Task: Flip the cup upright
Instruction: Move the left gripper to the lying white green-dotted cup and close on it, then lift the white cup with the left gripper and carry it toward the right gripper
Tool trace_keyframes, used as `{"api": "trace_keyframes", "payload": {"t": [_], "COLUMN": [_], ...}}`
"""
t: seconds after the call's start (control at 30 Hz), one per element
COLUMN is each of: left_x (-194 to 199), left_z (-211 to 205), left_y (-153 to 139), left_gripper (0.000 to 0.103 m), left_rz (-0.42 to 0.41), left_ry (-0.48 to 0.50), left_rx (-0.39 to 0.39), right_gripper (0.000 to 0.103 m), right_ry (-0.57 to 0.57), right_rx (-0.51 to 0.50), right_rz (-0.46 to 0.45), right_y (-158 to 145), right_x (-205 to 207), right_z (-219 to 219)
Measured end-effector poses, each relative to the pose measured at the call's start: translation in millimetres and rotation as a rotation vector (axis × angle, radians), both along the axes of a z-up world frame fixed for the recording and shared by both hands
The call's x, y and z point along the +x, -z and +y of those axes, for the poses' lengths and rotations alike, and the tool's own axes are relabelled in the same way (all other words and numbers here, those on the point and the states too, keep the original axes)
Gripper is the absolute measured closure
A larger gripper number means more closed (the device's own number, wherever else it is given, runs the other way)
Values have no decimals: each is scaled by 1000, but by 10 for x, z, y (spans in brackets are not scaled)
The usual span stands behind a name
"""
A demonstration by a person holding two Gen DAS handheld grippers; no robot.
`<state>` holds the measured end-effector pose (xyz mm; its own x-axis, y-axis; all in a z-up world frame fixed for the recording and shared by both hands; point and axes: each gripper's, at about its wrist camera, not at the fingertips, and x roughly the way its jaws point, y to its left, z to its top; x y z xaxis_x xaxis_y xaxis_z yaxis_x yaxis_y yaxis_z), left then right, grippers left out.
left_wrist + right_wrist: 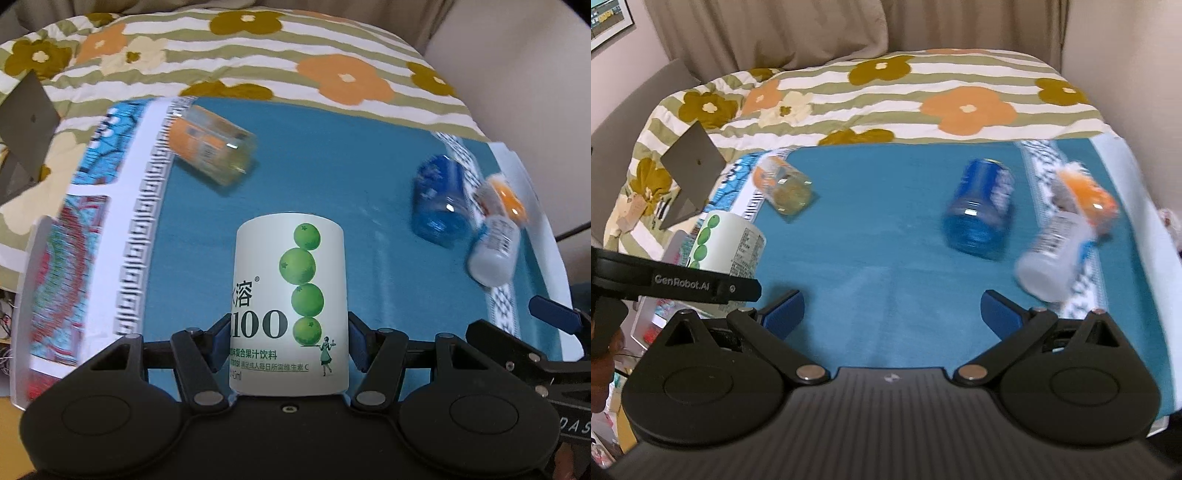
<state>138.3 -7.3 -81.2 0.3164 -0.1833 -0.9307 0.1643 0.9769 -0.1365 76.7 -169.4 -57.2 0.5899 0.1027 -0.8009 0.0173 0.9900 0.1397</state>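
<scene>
The teal mat (886, 258) fills most of both views, laid over a flower-and-stripe quilt (923, 92) that runs off toward 12 o'clock. The left gripper (290, 345) has its jaws closed to the width of the white cup (291, 306), the blue pads pressing both sides of it low down; the cup, printed with a column of green fruit and "100", stands straight up between them with its print the right way up, though whether its base touches the mat cannot be told. In the right wrist view this cup (726, 245) shows at 9 o'clock, behind the black bar of the left gripper. The right gripper (892, 312) has its jaws spread wide with only bare mat between the pads, holding and touching nothing. Around the mat lie other containers on their sides, all blurred: a blue cup (982, 214) at 1 o'clock of the right gripper, a clear bottle with an orange top (1067, 236) just beside it at 2 o'clock near the patterned border, and a pale yellow cup with an orange label (785, 188) at 11 o'clock. A grey folded card (690, 170) stands on the quilt at 10 o'clock.
</scene>
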Motion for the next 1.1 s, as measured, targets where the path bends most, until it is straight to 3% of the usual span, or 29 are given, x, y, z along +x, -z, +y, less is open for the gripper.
{"api": "trace_keyframes", "payload": {"t": [0.37,0.83,0.87,1.0,1.1], "left_x": [-6,39,42,36,11], "left_z": [-771,-1112,-1121,-1128,-1147], "left_y": [405,659,665,659,634], "left_gripper": [37,36,35,15,13], "left_rz": [57,66,67,67,58], "left_ry": [36,39,40,41,47], "left_rx": [-2,74,79,77,88], "right_gripper": [0,0,0,0,0], "right_ry": [27,32,34,44,45], "right_rx": [6,39,41,49,48], "right_rz": [39,65,63,59,58], "right_y": [222,363,357,336,316], "right_x": [-67,-53,-51,-57,-65], "right_z": [-669,-981,-991,-1020,-1019]}}
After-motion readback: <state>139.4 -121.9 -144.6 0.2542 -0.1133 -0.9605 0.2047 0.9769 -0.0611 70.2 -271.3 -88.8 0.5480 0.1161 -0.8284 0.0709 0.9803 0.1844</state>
